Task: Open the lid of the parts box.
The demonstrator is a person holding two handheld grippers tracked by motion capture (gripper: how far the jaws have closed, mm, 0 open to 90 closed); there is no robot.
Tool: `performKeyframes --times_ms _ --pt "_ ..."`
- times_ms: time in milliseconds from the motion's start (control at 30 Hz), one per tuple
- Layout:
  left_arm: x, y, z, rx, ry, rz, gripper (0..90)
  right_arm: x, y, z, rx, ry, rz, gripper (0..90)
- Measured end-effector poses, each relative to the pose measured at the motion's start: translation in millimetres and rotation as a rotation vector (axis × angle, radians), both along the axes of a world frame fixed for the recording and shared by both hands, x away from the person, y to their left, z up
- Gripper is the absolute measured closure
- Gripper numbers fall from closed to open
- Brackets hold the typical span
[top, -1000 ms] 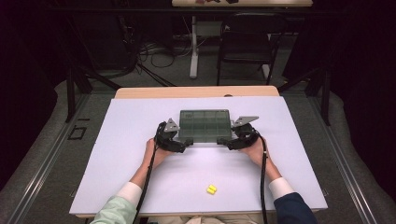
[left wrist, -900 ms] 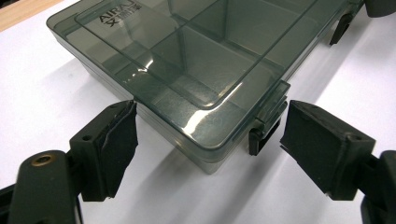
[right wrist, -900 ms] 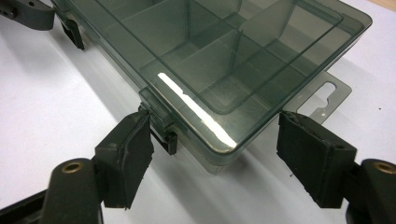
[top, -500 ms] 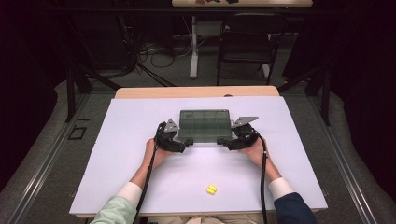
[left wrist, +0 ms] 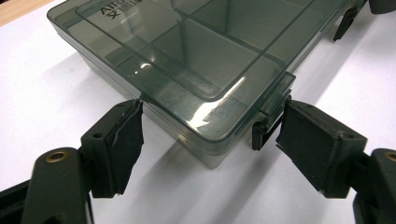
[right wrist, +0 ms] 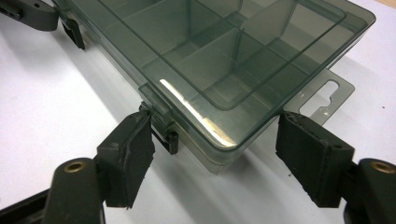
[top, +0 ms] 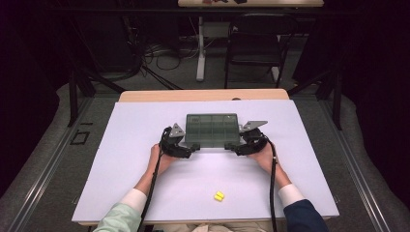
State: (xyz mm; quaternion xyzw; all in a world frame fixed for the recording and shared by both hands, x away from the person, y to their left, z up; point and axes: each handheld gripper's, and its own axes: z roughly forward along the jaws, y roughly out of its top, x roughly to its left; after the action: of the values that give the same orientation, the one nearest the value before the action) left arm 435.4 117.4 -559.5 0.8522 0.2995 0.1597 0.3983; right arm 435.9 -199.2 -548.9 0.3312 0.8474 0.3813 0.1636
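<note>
A smoky, see-through plastic compartment box [top: 212,129] was laid flat on the white table [top: 121,145], near its middle, with the lid closed. Inner dividers were seen through the lid, and the compartments looked empty. Two dark latches [left wrist: 260,133] were set along the near edge, and a hang tab [right wrist: 327,95] jutted from one short end. A small yellow object [top: 219,195] was lying well apart, nearer the person.
</note>
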Motion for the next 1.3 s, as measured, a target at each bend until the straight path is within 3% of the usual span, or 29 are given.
performKeyframes --times_ms 1300 --pt "-2.4 1.5 1.7 -0.019 -0.023 0.007 24.8 -0.2 -3.2 0.6 0.028 0.000 0.003 30.8"
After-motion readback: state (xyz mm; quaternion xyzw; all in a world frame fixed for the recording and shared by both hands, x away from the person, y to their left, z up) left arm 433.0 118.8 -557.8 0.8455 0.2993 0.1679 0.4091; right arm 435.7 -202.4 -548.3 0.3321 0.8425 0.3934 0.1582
